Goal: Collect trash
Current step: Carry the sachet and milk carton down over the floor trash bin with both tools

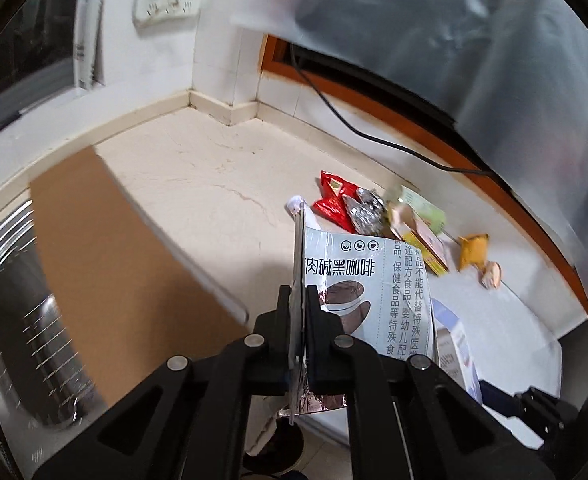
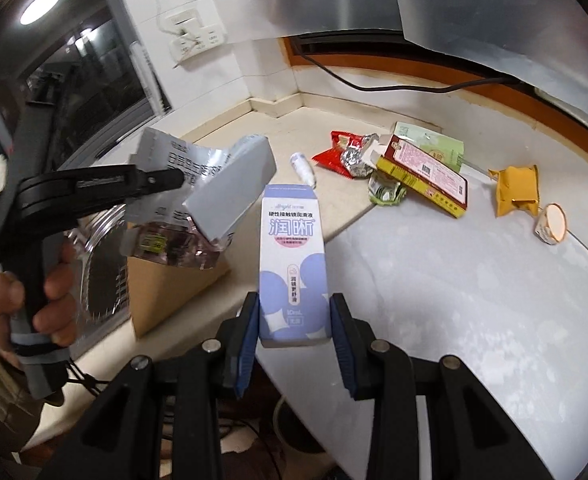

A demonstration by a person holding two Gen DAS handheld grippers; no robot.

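left claw (image 1: pixel 298 300) pinching flattened coffee pouch (image 1: pixel 378 280), lifted off table (image 1: pixel 197 184) for binning | right claw (image 2: pixel 296 312) squeezing blue carton (image 2: pixel 291 256); rest of trash still waiting

Near right of the desk (image 2: pixel 434 300) is bare, open for a pass. Far centre is blocked by a litter cluster: red wrapper (image 2: pixel 336 154), foil ball (image 2: pixel 354 160), red-yellow box (image 2: pixel 426 172), green packet (image 2: pixel 434 142). Yellow pouch (image 2: pixel 518 190) and small cup (image 2: pixel 552 224) sit far right. Cardboard box (image 2: pixel 161 288) blocks the near left. Black cable (image 2: pixel 394 87) runs along the far edge.
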